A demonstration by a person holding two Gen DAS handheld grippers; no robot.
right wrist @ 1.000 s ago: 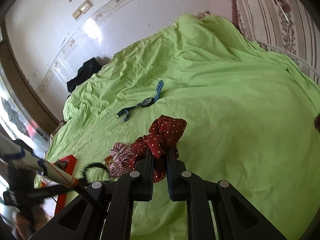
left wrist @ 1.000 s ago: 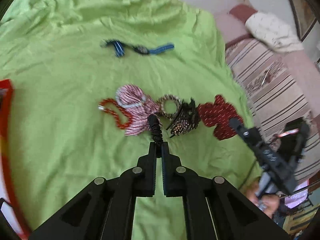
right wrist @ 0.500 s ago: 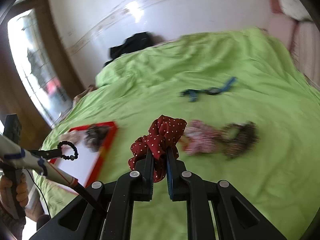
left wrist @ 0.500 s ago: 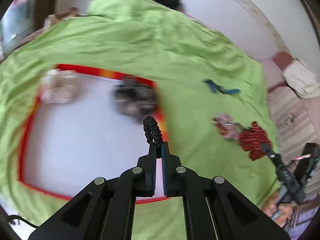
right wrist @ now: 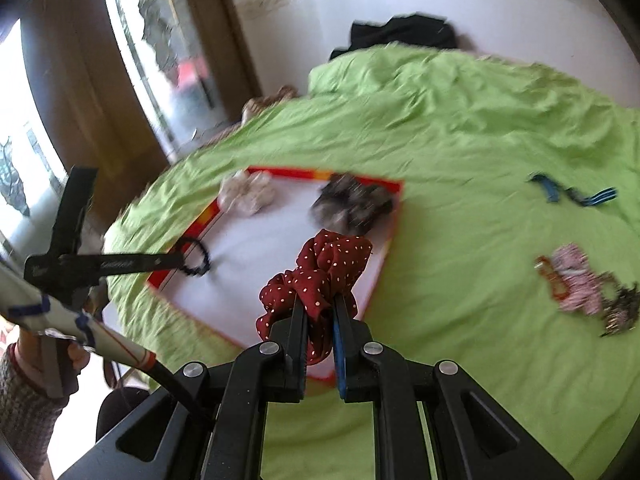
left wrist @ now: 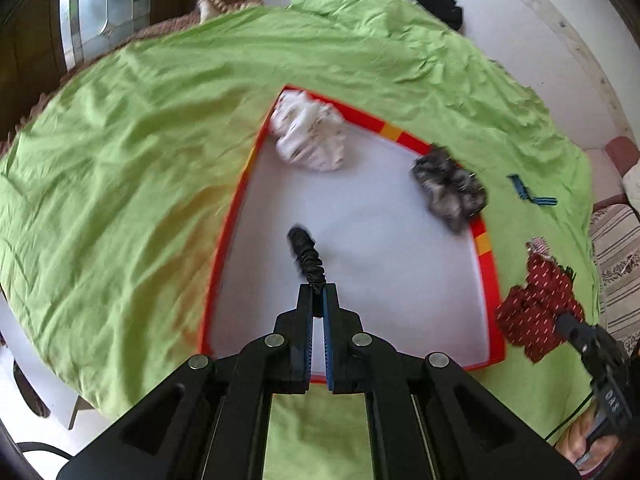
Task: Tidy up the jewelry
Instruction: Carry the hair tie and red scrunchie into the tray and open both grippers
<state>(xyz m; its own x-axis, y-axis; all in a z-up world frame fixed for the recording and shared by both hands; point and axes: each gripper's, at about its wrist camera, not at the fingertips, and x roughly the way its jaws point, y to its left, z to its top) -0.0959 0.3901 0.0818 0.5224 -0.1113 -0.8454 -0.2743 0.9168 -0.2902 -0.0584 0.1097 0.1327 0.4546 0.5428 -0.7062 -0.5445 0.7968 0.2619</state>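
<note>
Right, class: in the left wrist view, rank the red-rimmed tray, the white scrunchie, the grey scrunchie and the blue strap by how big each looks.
1. Red-rimmed tray, clearly the largest.
2. White scrunchie.
3. Grey scrunchie, only slightly smaller than the white one; motion blur makes that order unsure.
4. Blue strap, smallest, though it lies farther off on the green sheet.

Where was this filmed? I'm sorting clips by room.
Most likely a bedroom at home: a rumpled green sheet spread over what looks like a bed, a striped mattress or cushion beside it, and dark clothing lying against the white wall.
</note>
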